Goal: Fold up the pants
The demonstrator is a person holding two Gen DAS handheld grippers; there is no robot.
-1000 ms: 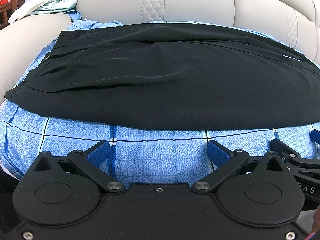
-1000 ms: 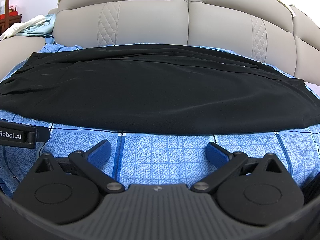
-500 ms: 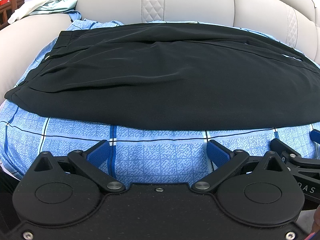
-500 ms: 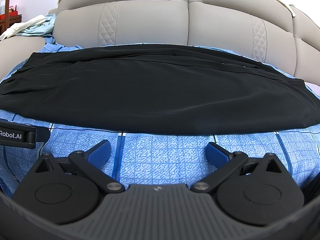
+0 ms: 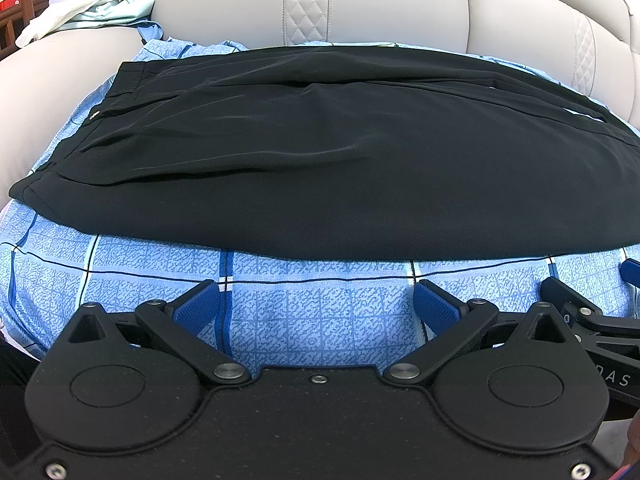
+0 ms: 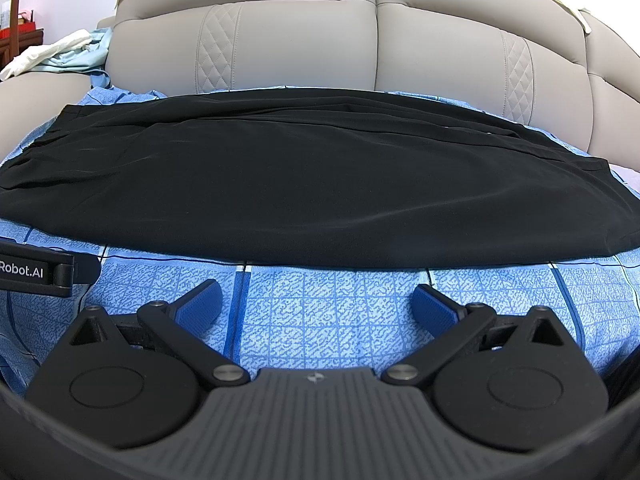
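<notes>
Black pants [image 5: 320,152] lie flat and lengthwise on a blue checked sheet [image 5: 320,312], waistband at the left, legs running right. They also fill the middle of the right wrist view [image 6: 304,184], where the leg ends lie at the right. My left gripper [image 5: 318,304] is open and empty, just short of the pants' near edge. My right gripper [image 6: 316,300] is open and empty, also just short of the near edge. Each gripper's body shows at the edge of the other's view.
The sheet covers the seat of a beige leather sofa [image 6: 360,40]; its backrest rises behind the pants. A pile of pale clothes [image 5: 92,12] lies on the sofa's left arm. Wooden furniture stands at the far left [image 6: 16,20].
</notes>
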